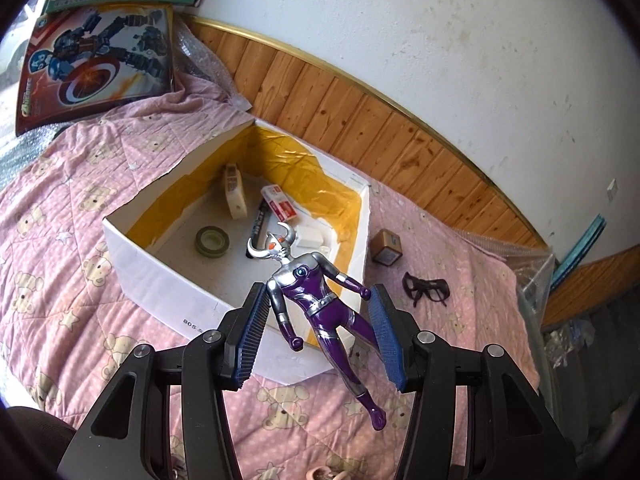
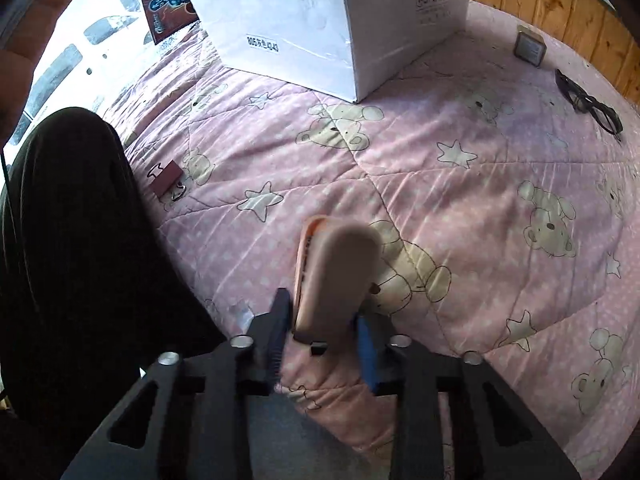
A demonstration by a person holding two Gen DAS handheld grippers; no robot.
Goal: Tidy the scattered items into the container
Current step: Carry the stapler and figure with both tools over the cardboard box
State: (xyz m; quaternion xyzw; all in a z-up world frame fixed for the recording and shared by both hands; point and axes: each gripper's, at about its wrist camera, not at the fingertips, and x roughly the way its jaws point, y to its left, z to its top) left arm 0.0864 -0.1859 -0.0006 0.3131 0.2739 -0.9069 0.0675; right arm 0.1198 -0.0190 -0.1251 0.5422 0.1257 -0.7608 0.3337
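**Both your grippers hold something above the pink quilt**

Your left gripper (image 1: 318, 326) has its jaws spread wide around a purple and silver horned hero figure (image 1: 316, 296). The figure's torso lies between the blue ribbed pads (image 1: 252, 340); one pad touches its arm, the other sits at its far hand and leg, so it appears pinched across its width. Its head hangs over the near corner of the white cardboard box (image 1: 160, 276), and its legs reach back over the quilt (image 1: 80, 184).

Inside the box, which is lined with yellow tape, lie a roll of tape (image 1: 212, 241), a white block standing on edge (image 1: 234, 192), a small red and white carton (image 1: 282, 205) and a dark pen-like thing. Outside it, just beside its far wall, sits a small brown cube (image 1: 386, 247), with black glasses (image 1: 426, 289) near it on the quilt.

Your right gripper (image 2: 324, 332) has its jaws closed narrow, pinching a blurred pinkish, rounded case with an orange edge (image 2: 336, 276) low above the quilt. A dark red binder clip (image 2: 166, 179) lies to its left, next to your dark trouser leg (image 2: 80, 260). The box (image 2: 300, 32) stands well apart, further back
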